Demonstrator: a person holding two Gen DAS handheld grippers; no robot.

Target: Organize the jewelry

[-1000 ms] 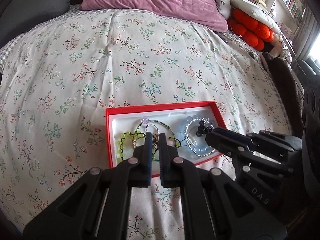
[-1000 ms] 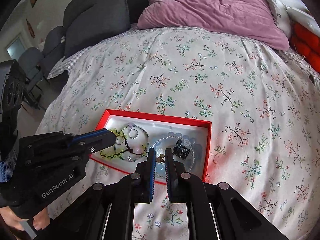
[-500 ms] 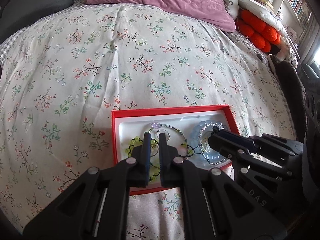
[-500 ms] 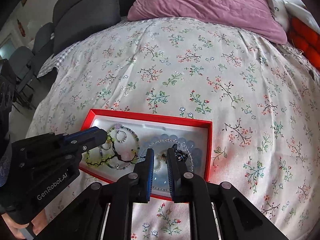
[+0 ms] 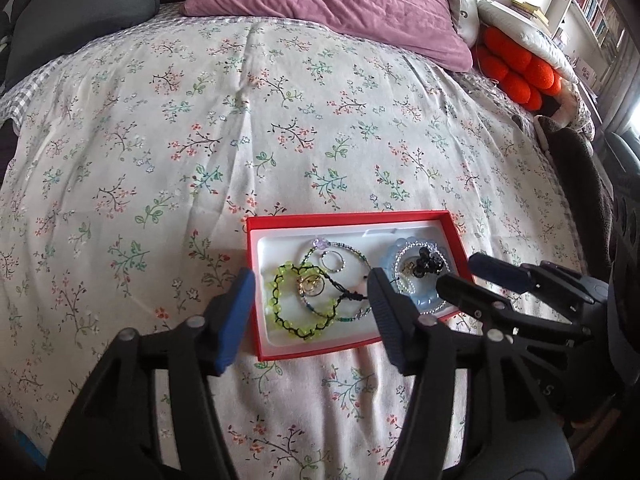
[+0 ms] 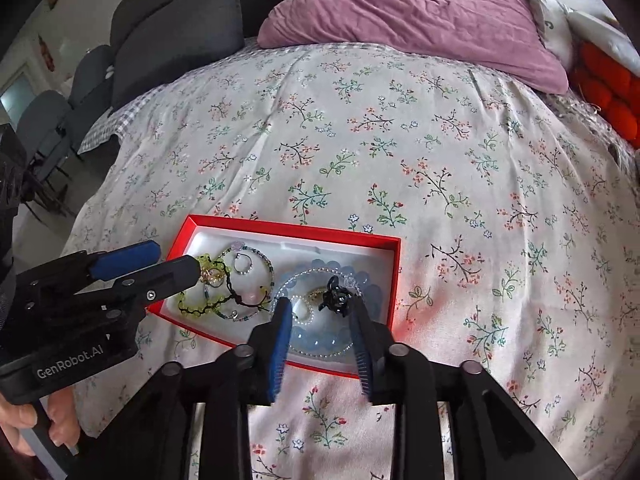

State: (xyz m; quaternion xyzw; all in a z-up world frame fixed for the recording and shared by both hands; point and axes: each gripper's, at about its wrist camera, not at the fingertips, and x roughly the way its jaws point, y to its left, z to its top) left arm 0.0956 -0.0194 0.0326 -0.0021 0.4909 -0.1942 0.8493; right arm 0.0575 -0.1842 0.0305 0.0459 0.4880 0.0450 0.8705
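A red box [image 5: 280, 222] with a white liner lies on the floral bedspread; it also shows in the right wrist view [image 6: 288, 227]. It holds a green bead bracelet [image 5: 280, 314], a thin beaded necklace [image 5: 348, 246], small rings [image 5: 334, 261], a blue bead bracelet [image 6: 320, 346] and a black charm [image 6: 336, 300]. My left gripper [image 5: 310, 280] is open and empty, its fingers on either side of the box's left half. My right gripper [image 6: 320, 308] is open and empty, its fingers on either side of the blue bracelet and charm.
A purple pillow [image 5: 328, 4] lies at the head of the bed. An orange cushion [image 5: 516, 68] and a dark blanket [image 5: 576, 168] lie at the right edge. Grey cushions [image 6: 172, 44] and chairs stand on the left. Bare floral bedspread [image 5: 280, 100] lies beyond the box.
Both grippers have opened from shut. Both have stayed low over the near side of the box.
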